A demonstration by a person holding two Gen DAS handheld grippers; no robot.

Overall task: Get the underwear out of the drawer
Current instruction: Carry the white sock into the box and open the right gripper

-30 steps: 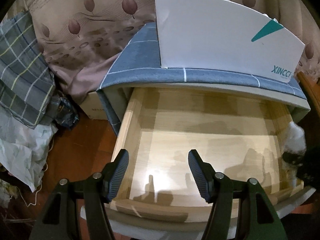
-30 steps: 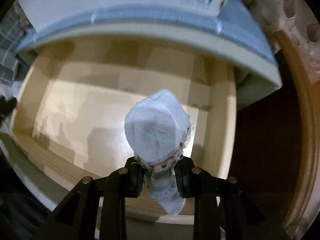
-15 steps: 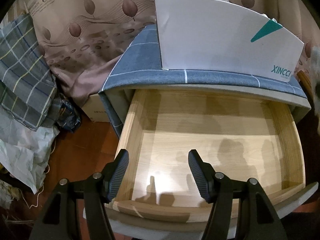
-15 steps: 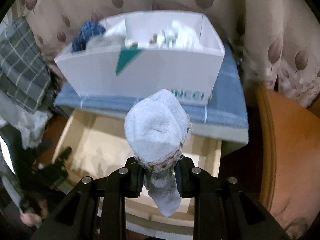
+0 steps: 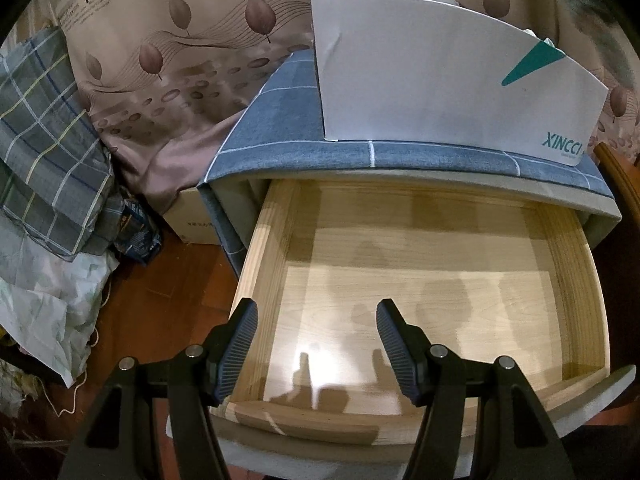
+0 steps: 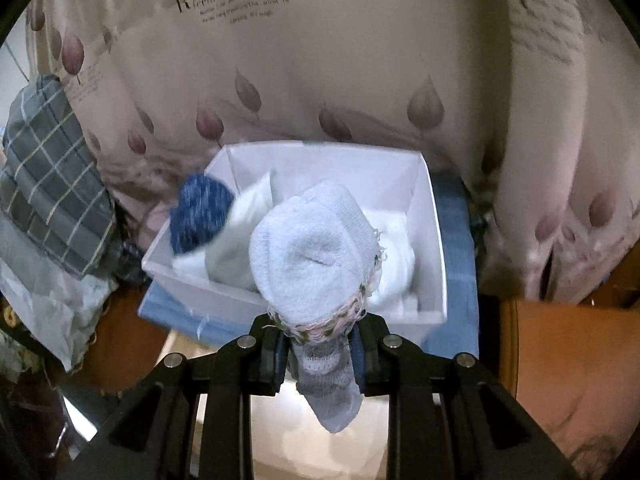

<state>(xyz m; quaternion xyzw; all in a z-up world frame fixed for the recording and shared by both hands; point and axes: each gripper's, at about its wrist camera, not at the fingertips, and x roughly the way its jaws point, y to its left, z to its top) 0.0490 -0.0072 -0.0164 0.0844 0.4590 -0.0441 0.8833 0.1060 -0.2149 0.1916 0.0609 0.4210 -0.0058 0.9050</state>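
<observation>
My right gripper is shut on a rolled white piece of underwear with a pink and green trim. It hangs above the front edge of a white box that holds white and blue rolled garments. In the left wrist view the wooden drawer stands pulled out, and its floor is bare. My left gripper hovers open over the drawer's front left corner with nothing between its fingers. The white box stands on the blue checked top of the cabinet.
A leaf-print curtain hangs behind the cabinet. A grey plaid cloth and white bedding pile up at the left on the wooden floor. A cardboard box sits beside the cabinet. An orange-brown wooden surface lies at the right.
My right gripper has risen out of the drawer with the white underwear and now looks down into the white box. The left gripper has stayed still and open.
</observation>
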